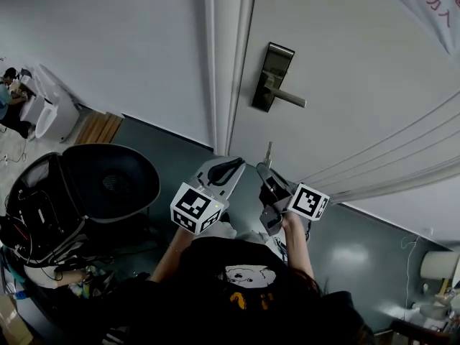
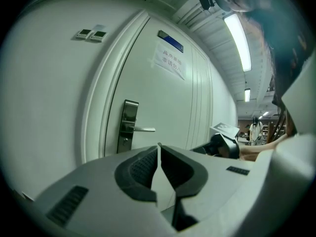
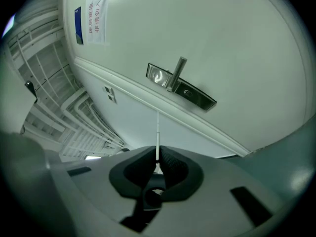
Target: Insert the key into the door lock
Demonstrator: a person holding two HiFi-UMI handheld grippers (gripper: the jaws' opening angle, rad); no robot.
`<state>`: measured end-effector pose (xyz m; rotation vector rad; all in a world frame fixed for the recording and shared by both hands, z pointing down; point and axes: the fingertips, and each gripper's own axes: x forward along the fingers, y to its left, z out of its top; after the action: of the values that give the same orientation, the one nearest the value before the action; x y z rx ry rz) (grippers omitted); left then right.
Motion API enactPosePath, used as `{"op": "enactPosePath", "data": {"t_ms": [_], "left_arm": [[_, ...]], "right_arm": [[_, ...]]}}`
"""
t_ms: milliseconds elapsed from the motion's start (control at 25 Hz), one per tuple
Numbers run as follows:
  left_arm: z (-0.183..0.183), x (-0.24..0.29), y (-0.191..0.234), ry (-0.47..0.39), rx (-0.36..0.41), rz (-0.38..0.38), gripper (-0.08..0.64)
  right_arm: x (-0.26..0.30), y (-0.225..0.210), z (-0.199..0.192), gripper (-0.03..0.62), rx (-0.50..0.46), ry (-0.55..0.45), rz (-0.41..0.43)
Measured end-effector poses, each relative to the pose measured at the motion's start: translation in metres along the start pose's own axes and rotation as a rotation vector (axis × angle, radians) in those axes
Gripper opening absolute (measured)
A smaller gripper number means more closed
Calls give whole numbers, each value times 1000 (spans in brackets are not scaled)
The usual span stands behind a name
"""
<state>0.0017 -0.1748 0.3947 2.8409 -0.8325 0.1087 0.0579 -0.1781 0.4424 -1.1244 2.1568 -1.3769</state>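
The dark metal door lock with its lever handle sits on the white door, up and ahead of both grippers. My right gripper is shut on a thin silver key, which points up toward the door, well short of the lock. In the right gripper view the key stands edge-on out of the shut jaws, below the lock. My left gripper is shut with nothing in it, just left of the right one. The left gripper view has the shut jaws, the lock and the right gripper.
The white door frame runs left of the lock. A paper notice hangs high on the door, and wall switches sit beside the frame. A black round chair and cluttered gear stand at left on the grey floor.
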Motion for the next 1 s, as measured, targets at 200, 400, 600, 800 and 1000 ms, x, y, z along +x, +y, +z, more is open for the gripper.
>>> {"op": "enactPosePath", "data": {"t_ms": [200, 400, 600, 800, 1000], "left_arm": [[-8, 3, 7, 6, -27, -17, 25], [-16, 6, 13, 19, -27, -11, 25], [-17, 12, 18, 21, -15, 1, 25], [-15, 24, 22, 21, -10, 21, 25], [-9, 41, 28, 8, 9, 28, 25]], "right_arm": [[20, -14, 2, 21, 19, 13, -5], [41, -27, 8, 21, 34, 23, 10], [60, -45, 28, 21, 72, 7, 17], [75, -66, 50, 21, 108, -19, 42], [88, -91, 65, 21, 108, -7, 21]]}}
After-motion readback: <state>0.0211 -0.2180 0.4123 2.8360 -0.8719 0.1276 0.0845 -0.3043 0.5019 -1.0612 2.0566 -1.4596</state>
